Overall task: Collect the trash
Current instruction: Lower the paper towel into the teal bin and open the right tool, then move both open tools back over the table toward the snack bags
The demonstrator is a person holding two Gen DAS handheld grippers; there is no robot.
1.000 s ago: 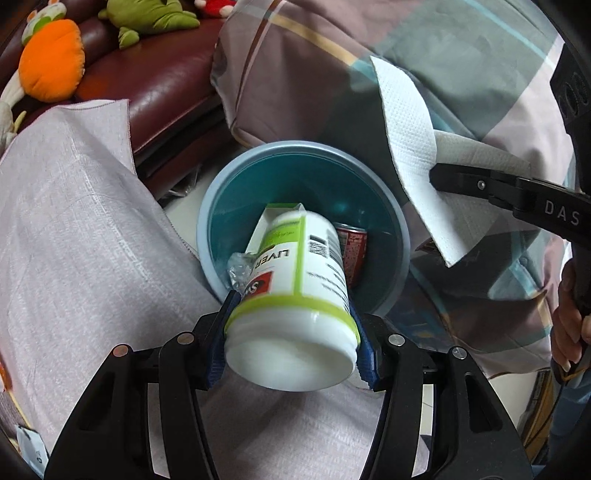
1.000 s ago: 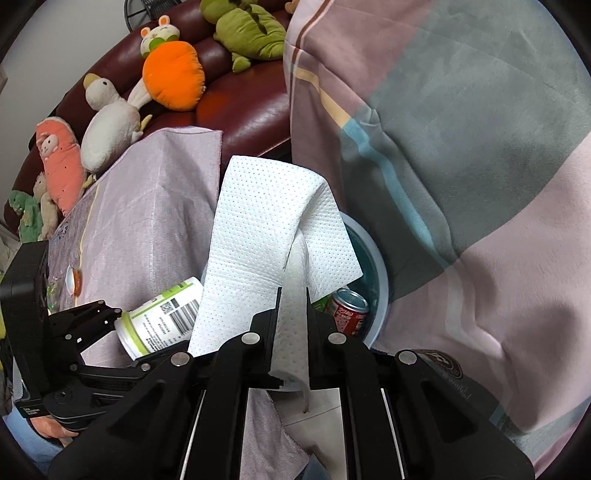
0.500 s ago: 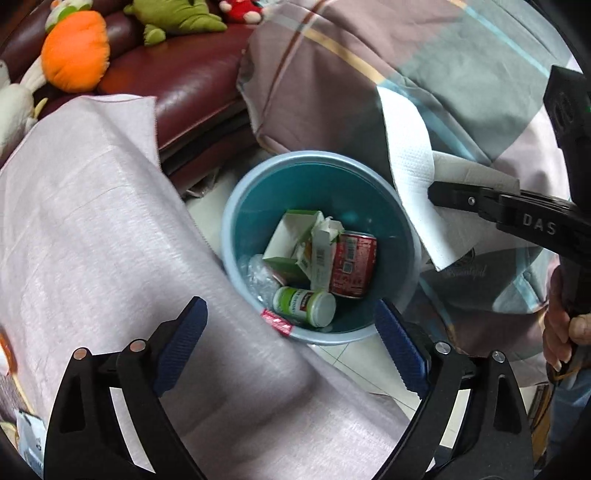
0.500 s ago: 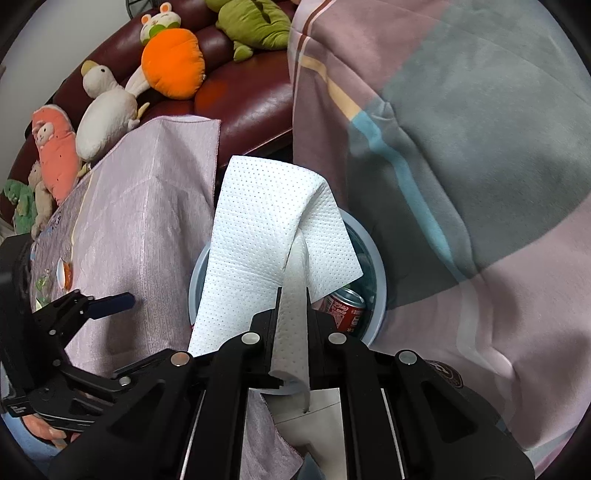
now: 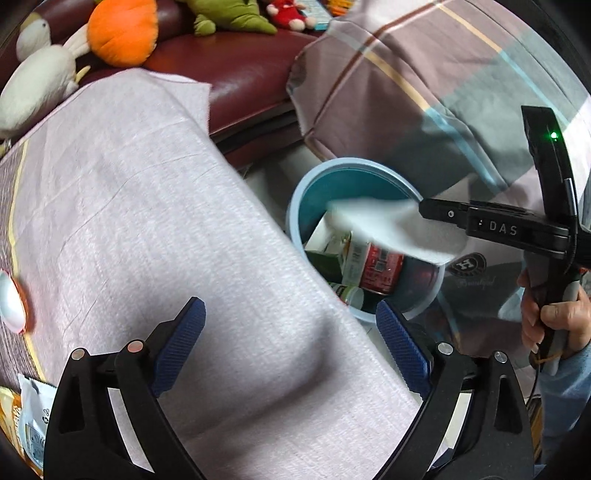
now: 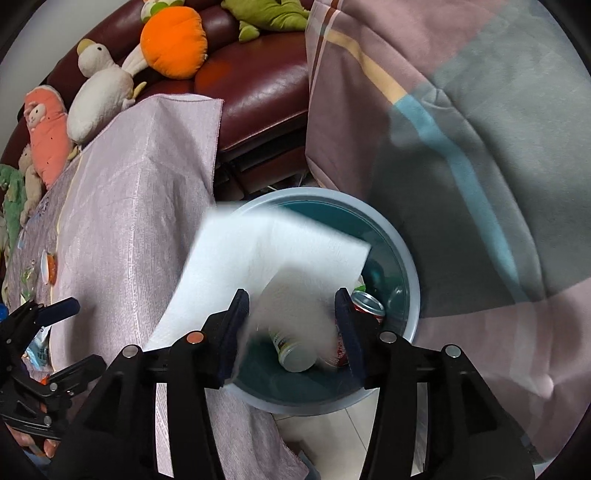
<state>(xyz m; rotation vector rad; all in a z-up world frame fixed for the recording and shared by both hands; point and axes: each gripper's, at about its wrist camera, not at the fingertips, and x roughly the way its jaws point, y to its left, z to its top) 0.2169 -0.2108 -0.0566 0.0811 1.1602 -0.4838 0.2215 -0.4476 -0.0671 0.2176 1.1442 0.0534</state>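
A table draped in a pale lilac cloth [image 5: 155, 229] fills the near left of both views, its corner hanging down beside a round blue bin [image 6: 402, 258] that stands on light floor tiles [image 6: 317, 424]. Behind the table runs a dark red leather sofa [image 6: 258, 88] lined with soft toys: an orange pumpkin-like plush [image 6: 173, 40], a white duck [image 6: 99, 99], a pink carrot-shaped doll [image 6: 44, 129] and a green one [image 5: 229, 18]. To the right of the bin hangs a large checked blanket [image 6: 480, 147] in mauve, grey and teal with a yellow stripe. The right gripper [image 6: 291, 328] sits just above the bin with its jaws opening; a white paper towel [image 6: 266, 254], blurred, lies between and ahead of them over the bin's mouth, and the pads no longer press on it. In the left wrist view the same towel [image 5: 388, 225] shows as a white smear at the tip of that gripper, over the bin's far side, with a hand [image 5: 554, 321] on the handle at the right edge. Inside the bin lie a red drink can [image 5: 380, 266], a white bottle with a green label [image 6: 291, 347] and a green-and-white carton [image 5: 328, 251]. The left gripper [image 5: 291, 332] hangs over the cloth's corner, spread wide and holding nothing. Some small packets [image 5: 29, 428] rest at the table's near left edge.
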